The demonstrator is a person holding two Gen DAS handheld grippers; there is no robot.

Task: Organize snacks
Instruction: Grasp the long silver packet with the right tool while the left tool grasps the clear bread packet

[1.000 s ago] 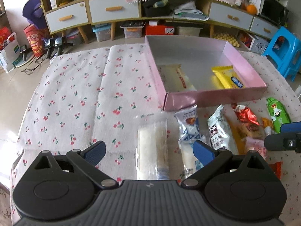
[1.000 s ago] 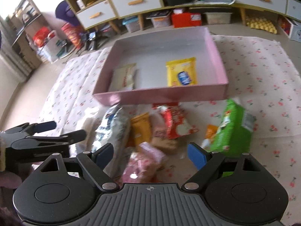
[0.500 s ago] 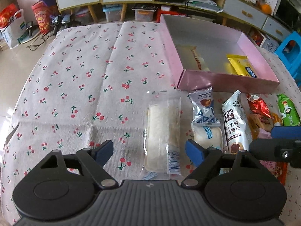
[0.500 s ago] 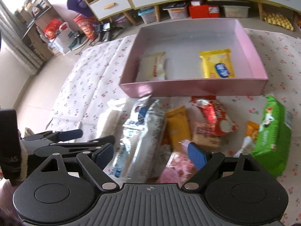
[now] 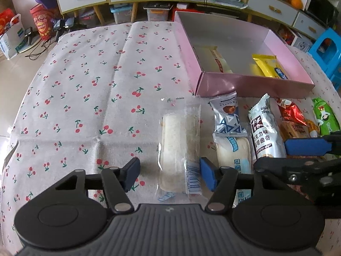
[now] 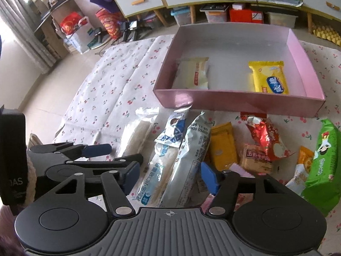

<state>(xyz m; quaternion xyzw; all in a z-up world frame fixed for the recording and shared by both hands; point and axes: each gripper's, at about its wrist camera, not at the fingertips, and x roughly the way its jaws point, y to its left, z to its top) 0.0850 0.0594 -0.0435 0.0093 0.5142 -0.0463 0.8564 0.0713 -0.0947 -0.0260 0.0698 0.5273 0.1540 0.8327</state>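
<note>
Left wrist view:
- We are closing the left gripper (image 5: 169,173) around the clear-wrapped white roll (image 5: 179,147); the jaws are standing about half open, with the roll's near end between the 2 blue pads.
- The right-hand pad is sitting at the wrapper's barcode edge, while the left-hand pad is standing clear of the wrapper, so nothing is gripped yet.
- The roll is lying on the cherry-print cloth (image 5: 85,85), just in front of the pink box (image 5: 253,84) and off its near left corner.
- Inside the pink box we are seeing 2 packets: a cream packet (image 5: 215,58) at its left and a yellow packet (image 5: 270,66) at its right.
- The right gripper (image 5: 298,155) is coming in from the right edge, in front of the pink box.

Right wrist view:
- We are closing the right gripper (image 6: 169,176) too; its jaws are about half open and straddling 2 packets at once, a blue-and-white bun packet (image 6: 157,177) and a long silver cookie packet (image 6: 191,160).
- We cannot tell whether either pad is touching them.
- Both packets are lying in front of the pink box (image 6: 234,102), below its near left corner.
- An orange packet (image 6: 223,147), a red packet (image 6: 266,136) and a green packet (image 6: 321,166) are lying in front of the pink box, toward its right.
- The left gripper (image 6: 110,154) is showing at the left, beside the roll.
</note>
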